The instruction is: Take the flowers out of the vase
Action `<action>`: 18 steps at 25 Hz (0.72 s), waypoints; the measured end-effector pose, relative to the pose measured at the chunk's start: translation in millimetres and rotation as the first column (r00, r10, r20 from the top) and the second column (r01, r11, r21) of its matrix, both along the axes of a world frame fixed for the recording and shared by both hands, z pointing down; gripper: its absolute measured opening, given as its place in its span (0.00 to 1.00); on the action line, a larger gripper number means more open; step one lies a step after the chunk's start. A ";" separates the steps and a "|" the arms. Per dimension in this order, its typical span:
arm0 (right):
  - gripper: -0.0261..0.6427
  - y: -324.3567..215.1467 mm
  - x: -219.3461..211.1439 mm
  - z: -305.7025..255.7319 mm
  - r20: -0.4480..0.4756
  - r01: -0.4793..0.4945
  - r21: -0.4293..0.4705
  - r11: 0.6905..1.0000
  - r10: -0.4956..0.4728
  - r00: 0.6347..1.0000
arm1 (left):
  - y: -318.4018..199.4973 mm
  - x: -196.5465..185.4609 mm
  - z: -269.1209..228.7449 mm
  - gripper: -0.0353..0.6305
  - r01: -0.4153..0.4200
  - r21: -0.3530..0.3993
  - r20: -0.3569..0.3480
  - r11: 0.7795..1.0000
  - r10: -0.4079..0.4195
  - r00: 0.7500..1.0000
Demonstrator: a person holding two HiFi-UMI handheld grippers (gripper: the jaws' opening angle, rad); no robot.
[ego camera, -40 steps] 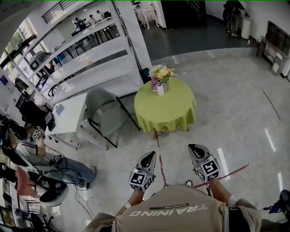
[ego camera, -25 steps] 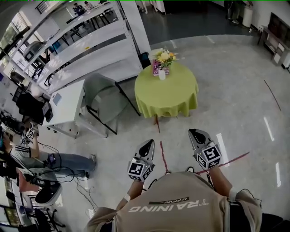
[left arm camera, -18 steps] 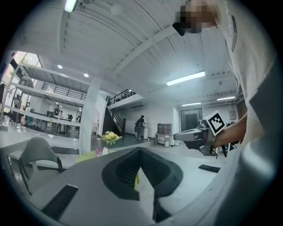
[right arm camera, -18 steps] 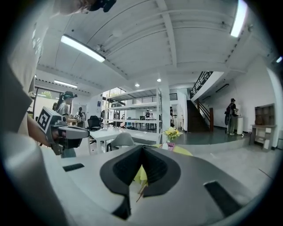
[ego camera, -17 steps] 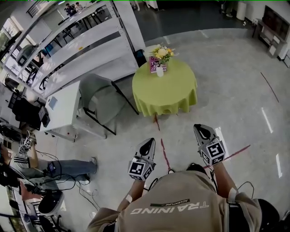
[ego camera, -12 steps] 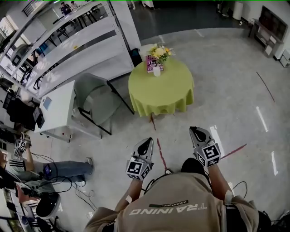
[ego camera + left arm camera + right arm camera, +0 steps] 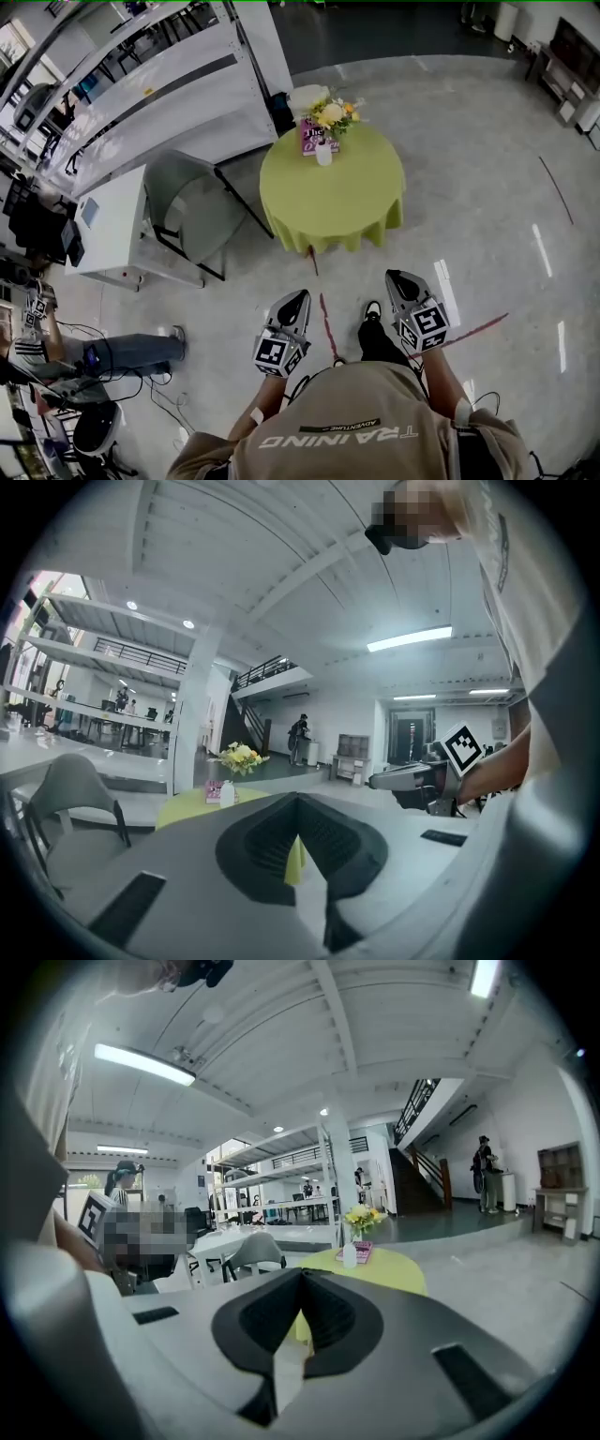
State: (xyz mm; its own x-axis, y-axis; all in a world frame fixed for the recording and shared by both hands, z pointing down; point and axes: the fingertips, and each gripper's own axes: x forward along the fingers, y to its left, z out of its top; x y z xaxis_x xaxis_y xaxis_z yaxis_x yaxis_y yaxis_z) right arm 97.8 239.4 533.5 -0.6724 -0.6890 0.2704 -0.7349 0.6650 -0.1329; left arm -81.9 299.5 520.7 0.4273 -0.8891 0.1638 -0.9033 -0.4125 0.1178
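Observation:
Yellow and white flowers (image 7: 330,113) stand in a small white vase (image 7: 323,154) at the far edge of a round table with a green cloth (image 7: 342,202). A pink book (image 7: 310,140) lies beside the vase. My left gripper (image 7: 300,296) and right gripper (image 7: 394,276) are held out in front of my body, well short of the table, both shut and empty. In the left gripper view the flowers (image 7: 239,755) and vase (image 7: 227,794) are far off beyond the closed left gripper (image 7: 297,797). The right gripper view shows the flowers (image 7: 362,1216) past the closed right gripper (image 7: 302,1271).
A grey chair (image 7: 192,202) and a white cabinet (image 7: 108,220) stand left of the table, with long white shelving (image 7: 141,84) behind. Red tape lines (image 7: 328,323) cross the floor between me and the table. A seated person's legs (image 7: 112,354) are at the left.
I have come nearer to the table, which looks a little larger. Both grippers have kept their place in front of my body, sinking slightly, still shut and empty.

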 end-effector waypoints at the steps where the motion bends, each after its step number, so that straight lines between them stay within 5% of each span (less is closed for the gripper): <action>1: 0.04 -14.5 -1.1 2.5 0.015 0.007 -0.005 1.000 -0.006 1.000 | -12.6 0.8 -0.8 0.06 0.002 -0.005 0.010 1.000 -0.002 1.000; 7: 0.04 -111.5 -3.4 -2.5 0.065 0.097 0.034 0.995 -0.099 0.993 | -101.4 23.1 -9.7 0.06 0.001 -0.009 0.063 1.000 0.000 0.998; 18: 0.04 -212.8 10.3 29.5 0.073 0.215 -0.026 0.976 -0.212 0.974 | -203.8 52.9 0.5 0.06 0.086 -0.050 0.045 0.995 -0.084 0.995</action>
State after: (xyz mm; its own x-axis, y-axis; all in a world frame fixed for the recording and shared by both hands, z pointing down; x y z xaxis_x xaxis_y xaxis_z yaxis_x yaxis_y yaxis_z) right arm 108.1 26.6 563.0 -0.8211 -0.5186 0.2383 -0.5644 0.7999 -0.2040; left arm -29.1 95.7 521.3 0.3422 -0.9119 0.2267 -0.9395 -0.3284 0.0972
